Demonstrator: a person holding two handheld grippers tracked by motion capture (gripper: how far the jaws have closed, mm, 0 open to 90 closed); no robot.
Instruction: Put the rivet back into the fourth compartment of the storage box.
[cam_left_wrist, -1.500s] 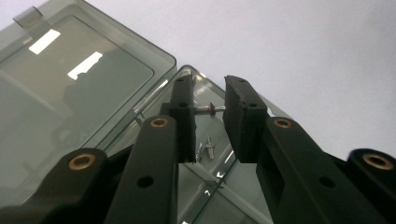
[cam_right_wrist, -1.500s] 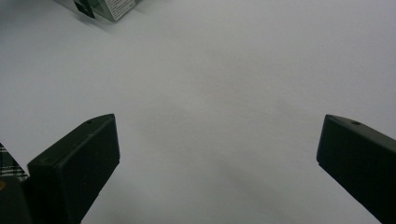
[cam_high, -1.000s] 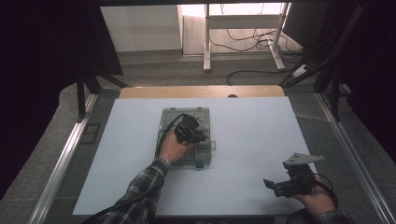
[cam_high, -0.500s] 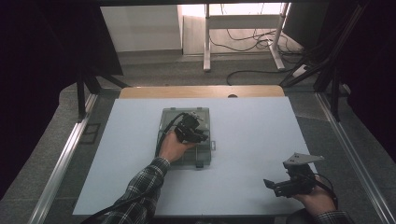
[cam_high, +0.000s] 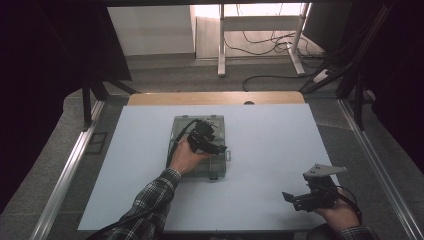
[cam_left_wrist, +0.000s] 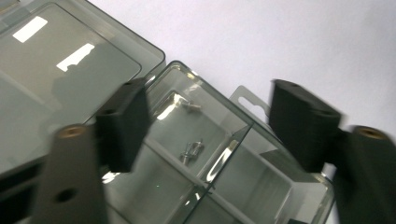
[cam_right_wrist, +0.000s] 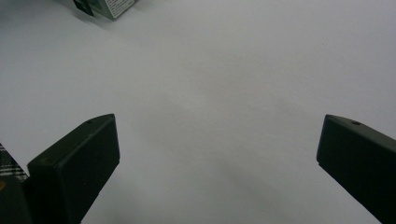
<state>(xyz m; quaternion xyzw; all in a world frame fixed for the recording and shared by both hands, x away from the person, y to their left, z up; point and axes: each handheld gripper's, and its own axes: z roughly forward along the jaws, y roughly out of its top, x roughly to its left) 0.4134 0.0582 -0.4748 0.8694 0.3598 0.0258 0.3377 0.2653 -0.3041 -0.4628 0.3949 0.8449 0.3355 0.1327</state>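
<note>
A white table top (cam_high: 280, 150) fills the scene, with a floor and cables beyond its far edge. Nearest, at the right, the right gripper (cam_high: 294, 199) rests on the bare surface, jaws spread wide and empty, where it was a second ago. Farther in, left of centre, the left gripper (cam_high: 216, 148) hovers over the clear compartment box (cam_high: 186, 125), jaws apart around nothing, barely shifted. Small screws (cam_left_wrist: 191, 150) lie inside; picking seems about to begin.
</note>
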